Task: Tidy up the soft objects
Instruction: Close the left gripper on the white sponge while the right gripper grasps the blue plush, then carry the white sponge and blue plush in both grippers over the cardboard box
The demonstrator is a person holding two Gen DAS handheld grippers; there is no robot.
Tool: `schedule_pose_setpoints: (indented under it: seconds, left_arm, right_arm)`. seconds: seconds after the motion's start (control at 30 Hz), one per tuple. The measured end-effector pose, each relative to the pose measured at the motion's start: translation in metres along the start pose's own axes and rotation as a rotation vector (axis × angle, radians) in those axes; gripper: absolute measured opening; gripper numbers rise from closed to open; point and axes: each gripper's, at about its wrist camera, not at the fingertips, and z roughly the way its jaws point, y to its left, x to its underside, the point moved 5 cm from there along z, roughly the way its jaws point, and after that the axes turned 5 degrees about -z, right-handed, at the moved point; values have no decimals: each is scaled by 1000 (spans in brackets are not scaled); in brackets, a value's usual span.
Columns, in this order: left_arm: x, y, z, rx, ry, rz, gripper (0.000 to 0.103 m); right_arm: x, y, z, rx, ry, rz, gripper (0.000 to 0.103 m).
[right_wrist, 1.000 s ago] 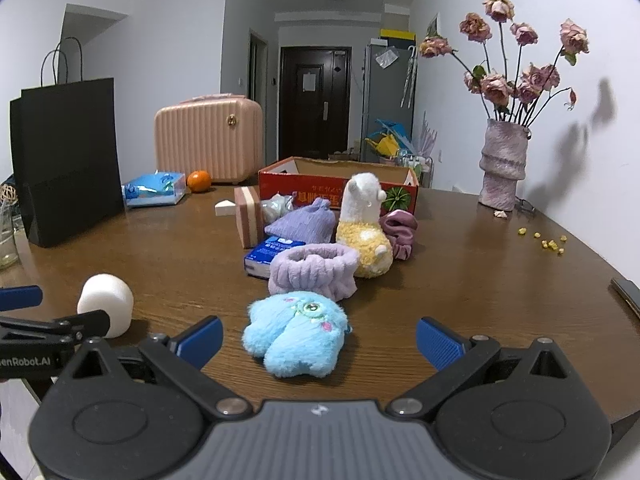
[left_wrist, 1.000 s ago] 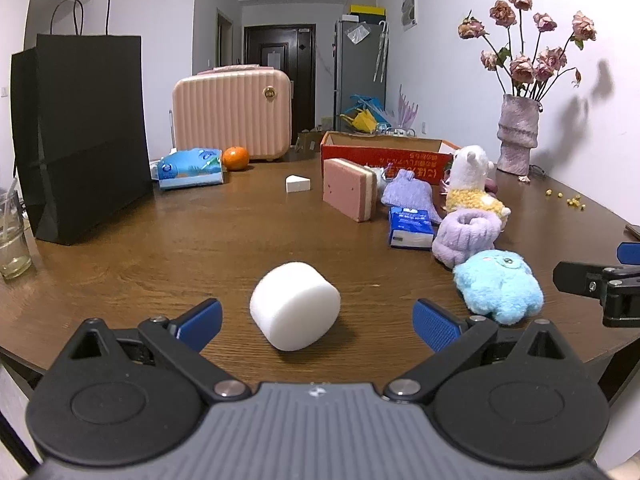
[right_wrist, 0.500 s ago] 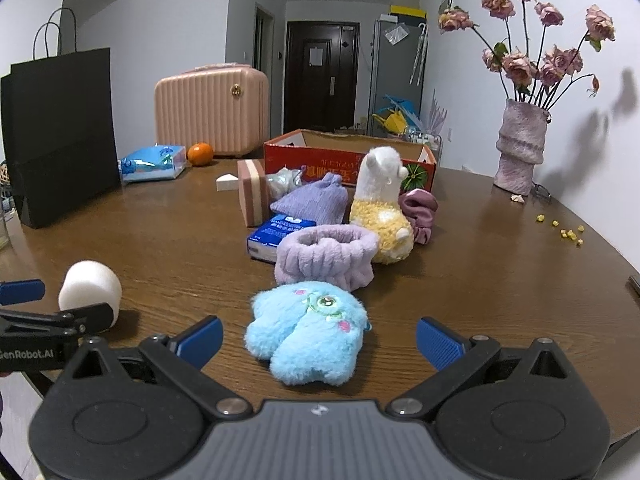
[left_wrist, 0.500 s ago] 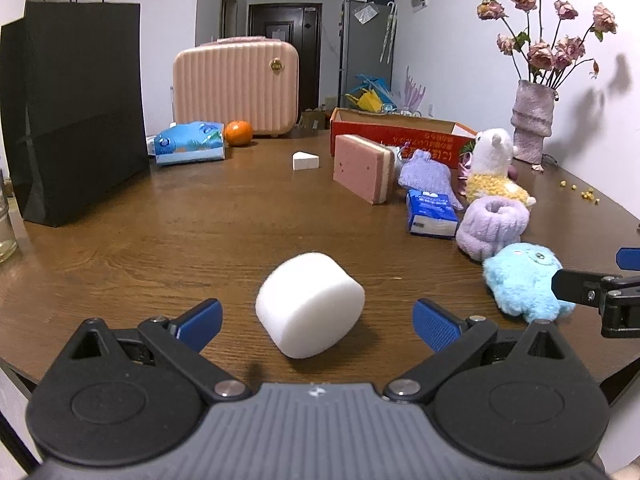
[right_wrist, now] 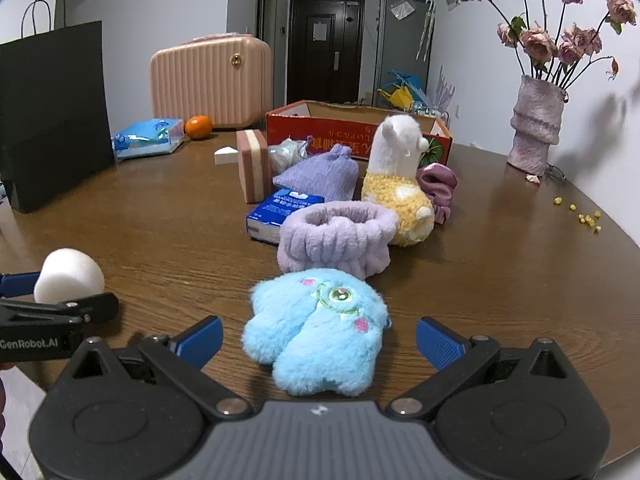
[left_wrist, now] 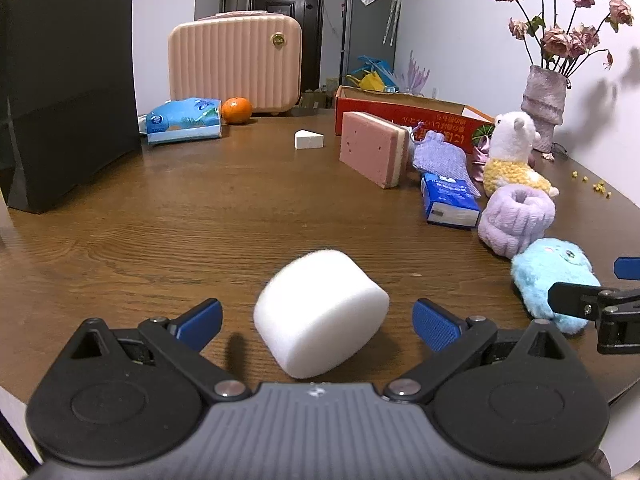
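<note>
Black paper bag [left_wrist: 68, 92] stands far left on the wooden table [left_wrist: 200, 216], w/ pink suitcase [left_wrist: 236, 62], tissue pack [left_wrist: 182, 120] & orange [left_wrist: 237, 110] behind. Left gripper [left_wrist: 318, 324] sits low at the near edge, jaws wide, white foam puck [left_wrist: 320, 312] lying between its blue pads, not pinched. Right of that, right gripper [right_wrist: 318, 338] likewise spread wide around the blue plush monster [right_wrist: 316, 330], no squeeze. Beyond it: lilac fuzzy band [right_wrist: 336, 236], alpaca plush [right_wrist: 398, 184], purple pouch [right_wrist: 320, 178], pink sponge [right_wrist: 252, 170], red cardboard box [right_wrist: 356, 132]. Flower vase [right_wrist: 536, 126] far right.
</note>
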Motion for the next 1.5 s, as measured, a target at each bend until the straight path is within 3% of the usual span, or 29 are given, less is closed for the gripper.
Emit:
schedule_pose_setpoints:
  seconds: [0.2,0.3,0.37,0.47,0.87,1.03,1.17,1.27,1.5]
  left_arm:
    - [-1,0,9,-6,8,-3,99]
    - [-1,0,13,6,15,-2,83]
    - [-1,-1,15,20,19,-3,64]
    - [-3,0,13,36,-2,-16,57]
    - [-7,-5,12,64,-38,-13,55]
    - [-9,-7,13,69,-40,-5,55]
    - [-10,-7,14,71,-46,-5,55]
    - [-11,-7,14,72,-47,-5,55]
    - [-11,-7,14,72,-47,-3,55]
  right_arm:
    - [1,-1,10,-4,23,5,103]
    - [1,-1,14,-7,30,6,103]
    - [0,-1,17,-8,34,7,103]
    - [0,-2,19,-9,38,8,103]
    - [-1,-3,28,-10,54,4,102]
    - [-1,-1,33,-12,67,-10,93]
    - [-2,0,35,-17,72,-17,92]
    - [-3,1,36,-23,72,-20,82]
    - [-4,0,38,-35,76,-15,77]
